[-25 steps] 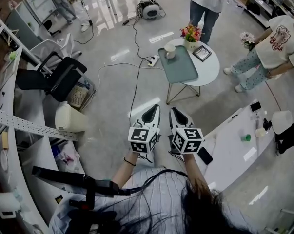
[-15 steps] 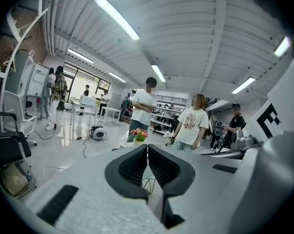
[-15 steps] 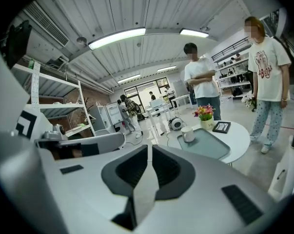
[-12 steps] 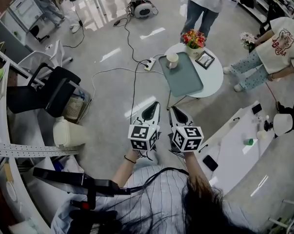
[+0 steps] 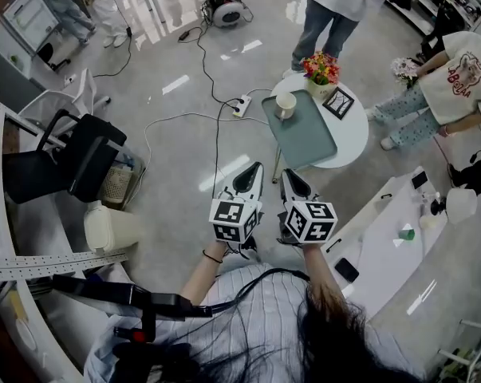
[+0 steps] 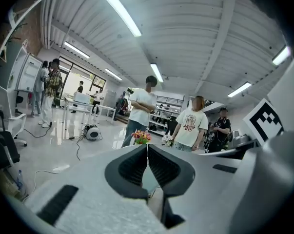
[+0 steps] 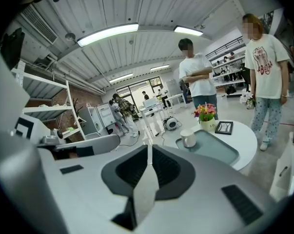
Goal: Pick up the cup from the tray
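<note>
A black office chair (image 5: 65,154) stands at the left on the glossy floor, with a pale bin (image 5: 108,226) near it. Cables run across the floor to a white power strip (image 5: 242,106). The left gripper (image 5: 252,175) is held low in front of the person. Its own view shows its two dark pads (image 6: 137,165) pressed together along one line, with nothing caught between them. Just beside it, the right gripper (image 5: 292,182) is likewise fully closed and empty.

Both point toward a small round white table (image 5: 356,126), well apart from them. A grey-green tray (image 5: 304,138) lies on it. The white cup (image 5: 285,104) stands upright on the tray's far end, near a pot of flowers (image 5: 321,69) and a small framed picture (image 5: 338,102). Two people stand by the table. At the right, a phone (image 5: 346,270) lies on a white desk (image 5: 384,242).
</note>
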The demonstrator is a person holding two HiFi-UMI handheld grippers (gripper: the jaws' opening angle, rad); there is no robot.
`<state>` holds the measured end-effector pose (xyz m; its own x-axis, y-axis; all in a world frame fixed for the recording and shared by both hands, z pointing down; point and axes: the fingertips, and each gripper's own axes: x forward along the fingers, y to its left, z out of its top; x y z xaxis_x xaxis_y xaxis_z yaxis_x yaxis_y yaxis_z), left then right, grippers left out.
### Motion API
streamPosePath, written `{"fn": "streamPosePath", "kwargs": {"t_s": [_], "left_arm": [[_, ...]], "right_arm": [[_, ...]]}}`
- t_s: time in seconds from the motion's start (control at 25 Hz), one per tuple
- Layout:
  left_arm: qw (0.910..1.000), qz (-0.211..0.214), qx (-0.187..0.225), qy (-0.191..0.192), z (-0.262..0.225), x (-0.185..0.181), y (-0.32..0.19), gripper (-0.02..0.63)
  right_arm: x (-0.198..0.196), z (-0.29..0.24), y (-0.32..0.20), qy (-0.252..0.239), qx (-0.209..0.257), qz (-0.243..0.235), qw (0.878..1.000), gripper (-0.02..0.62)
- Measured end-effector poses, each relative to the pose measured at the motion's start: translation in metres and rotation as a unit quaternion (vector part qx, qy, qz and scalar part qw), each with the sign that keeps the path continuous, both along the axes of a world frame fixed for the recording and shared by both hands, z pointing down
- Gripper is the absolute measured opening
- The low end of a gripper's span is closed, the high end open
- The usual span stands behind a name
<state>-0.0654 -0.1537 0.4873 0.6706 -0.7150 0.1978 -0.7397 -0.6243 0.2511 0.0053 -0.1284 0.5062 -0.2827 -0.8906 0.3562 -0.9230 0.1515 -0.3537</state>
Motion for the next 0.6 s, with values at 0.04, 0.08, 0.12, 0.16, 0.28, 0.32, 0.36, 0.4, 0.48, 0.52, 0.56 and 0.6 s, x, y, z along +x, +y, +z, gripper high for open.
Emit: {"fn": "streamPosePath", "kwargs": {"t_s": [0.04, 0.08, 0.12, 0.16, 0.28, 0.32, 0.36, 0.4, 0.48, 0.52, 0.56, 0.6], "left_arm": [[1.0, 0.002, -0.002, 0.0, 0.001, 0.0, -0.002, 0.02], [1.0, 0.004, -0.003, -0.001, 0.003, 0.0, -0.004, 0.02], [1.0, 0.005, -0.005, -0.002, 0.005, 0.001, -0.006, 0.02], [1.0, 0.007, -0.007, -0.003, 0.006, 0.002, -0.008, 0.02], [0.9999, 0.01, -0.01, -0.003, 0.009, 0.007, -0.014, 0.02], [0.9999, 0.01, -0.011, -0.003, 0.01, 0.009, -0.017, 0.02], [0.9999, 0.01, -0.012, -0.003, 0.011, 0.011, -0.02, 0.02], [0.9999, 0.01, -0.011, -0.005, 0.012, 0.013, -0.024, 0.02], [0.9998, 0.011, -0.009, -0.014, 0.014, 0.017, -0.034, 0.02], [0.9997, 0.011, -0.007, -0.019, 0.015, 0.019, -0.04, 0.02], [0.9996, 0.011, -0.006, -0.023, 0.017, 0.021, -0.045, 0.02], [0.9996, 0.011, -0.007, -0.025, 0.018, 0.022, -0.051, 0.02]], "right_arm": [[0.0, 0.0, -0.003, 0.0, 0.0, 0.002, 1.0, 0.048], [0.001, 0.001, -0.006, 0.0, -0.001, 0.003, 1.0, 0.048], [0.002, 0.001, -0.008, -0.001, -0.003, 0.005, 1.0, 0.048], [0.002, 0.002, -0.01, -0.002, -0.004, 0.006, 1.0, 0.048], [0.005, 0.005, -0.018, -0.008, -0.007, 0.003, 1.0, 0.048], [0.006, 0.005, -0.022, -0.011, -0.007, 0.0, 1.0, 0.048], [0.006, 0.006, -0.026, -0.013, -0.007, -0.003, 1.0, 0.048], [0.007, 0.007, -0.031, -0.014, -0.006, -0.005, 1.0, 0.048], [0.012, 0.008, -0.042, -0.015, -0.005, -0.003, 1.0, 0.048], [0.015, 0.008, -0.049, -0.015, -0.005, -0.001, 1.0, 0.048], [0.018, 0.01, -0.056, -0.014, -0.005, -0.001, 1.0, 0.048], [0.02, 0.012, -0.063, -0.014, -0.007, -0.001, 1.0, 0.048]]}}
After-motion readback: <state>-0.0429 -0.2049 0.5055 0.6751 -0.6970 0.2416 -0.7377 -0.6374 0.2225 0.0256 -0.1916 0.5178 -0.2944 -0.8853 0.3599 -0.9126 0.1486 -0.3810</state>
